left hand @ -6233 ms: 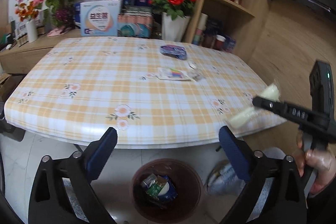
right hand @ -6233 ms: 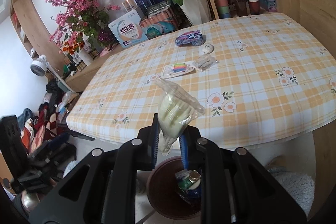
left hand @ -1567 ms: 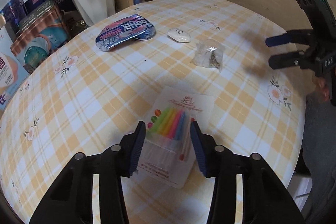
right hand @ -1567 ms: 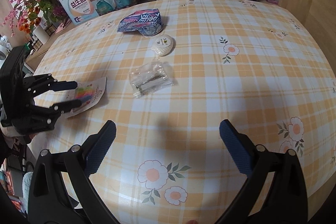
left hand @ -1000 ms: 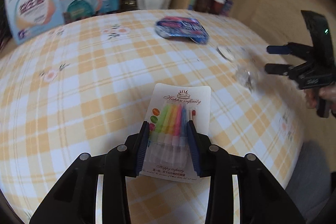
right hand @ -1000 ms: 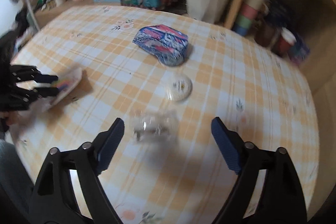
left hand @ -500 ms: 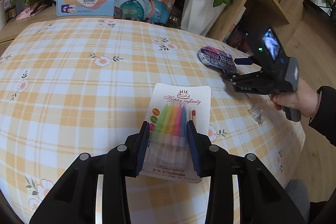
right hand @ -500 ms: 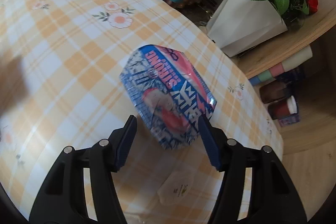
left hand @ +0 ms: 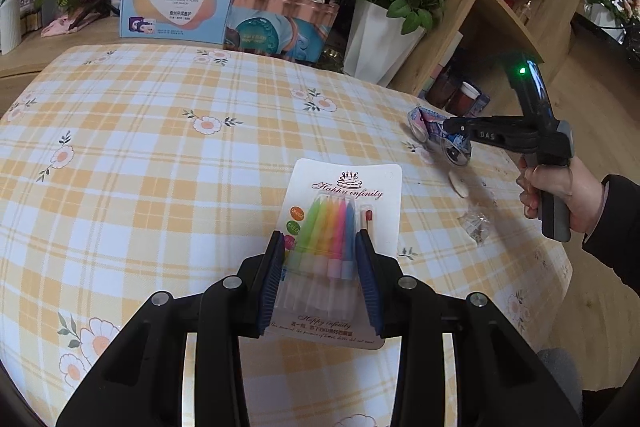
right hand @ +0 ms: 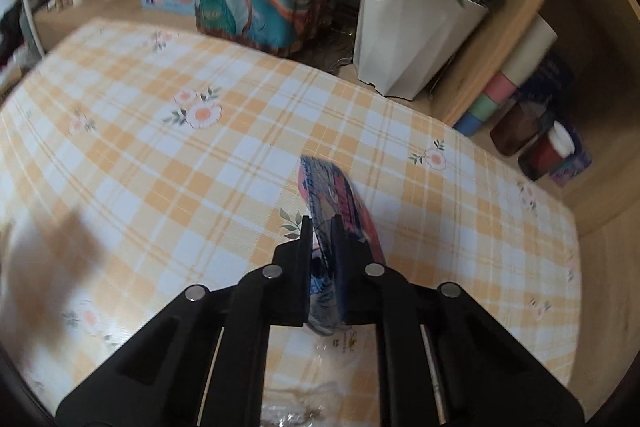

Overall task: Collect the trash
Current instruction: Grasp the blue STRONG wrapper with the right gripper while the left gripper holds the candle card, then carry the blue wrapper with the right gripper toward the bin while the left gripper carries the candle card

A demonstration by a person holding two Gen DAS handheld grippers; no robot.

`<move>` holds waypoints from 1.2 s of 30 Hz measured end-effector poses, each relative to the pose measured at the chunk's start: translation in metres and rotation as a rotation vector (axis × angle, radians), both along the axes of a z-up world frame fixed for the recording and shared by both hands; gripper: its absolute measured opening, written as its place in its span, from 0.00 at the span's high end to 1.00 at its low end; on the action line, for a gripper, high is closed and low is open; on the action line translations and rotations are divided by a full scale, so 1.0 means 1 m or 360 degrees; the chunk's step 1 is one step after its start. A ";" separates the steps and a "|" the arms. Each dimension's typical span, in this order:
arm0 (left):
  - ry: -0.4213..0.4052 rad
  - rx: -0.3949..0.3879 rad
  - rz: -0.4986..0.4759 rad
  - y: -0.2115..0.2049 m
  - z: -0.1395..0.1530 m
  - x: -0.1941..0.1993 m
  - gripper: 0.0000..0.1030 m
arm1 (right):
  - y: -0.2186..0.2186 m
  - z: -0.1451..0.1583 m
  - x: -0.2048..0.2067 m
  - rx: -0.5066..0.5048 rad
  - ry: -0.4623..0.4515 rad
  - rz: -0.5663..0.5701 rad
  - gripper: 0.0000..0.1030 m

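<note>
Gripping both pieces of trash at once, the person has each load clear of the checked surface [left hand: 160, 155]. The left hand-held gripper [left hand: 320, 267] clamps the candle card [left hand: 344, 211] across its blister, card tip toward twelve o'clock. The right hand-held gripper [right hand: 322, 239] has just been closing and now pinches the blue snack wrapper [right hand: 340, 199] narrowly along one crumpled edge. That thin, slippery bite could slide free during the carry. At three o'clock of the card, a white disc [left hand: 458, 183] and a clear bag [left hand: 476, 227] remain.
</note>
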State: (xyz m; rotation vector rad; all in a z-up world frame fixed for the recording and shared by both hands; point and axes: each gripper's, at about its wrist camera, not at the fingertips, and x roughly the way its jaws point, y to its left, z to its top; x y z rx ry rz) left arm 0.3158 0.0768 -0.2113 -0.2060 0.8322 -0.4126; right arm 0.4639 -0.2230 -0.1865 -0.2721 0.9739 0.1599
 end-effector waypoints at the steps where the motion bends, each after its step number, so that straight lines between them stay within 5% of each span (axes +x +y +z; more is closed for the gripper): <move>1: -0.0007 0.0003 -0.0008 -0.002 0.002 -0.002 0.66 | -0.004 0.005 -0.004 0.0046 -0.0002 -0.0009 0.88; 21: -0.0130 0.0008 -0.0167 -0.038 0.059 -0.084 0.66 | -0.022 0.093 -0.140 0.0408 -0.0119 0.0130 0.89; 36: -0.0200 -0.0026 -0.0096 -0.026 0.098 -0.184 0.66 | -0.015 0.133 -0.279 0.0611 -0.0170 0.0233 0.89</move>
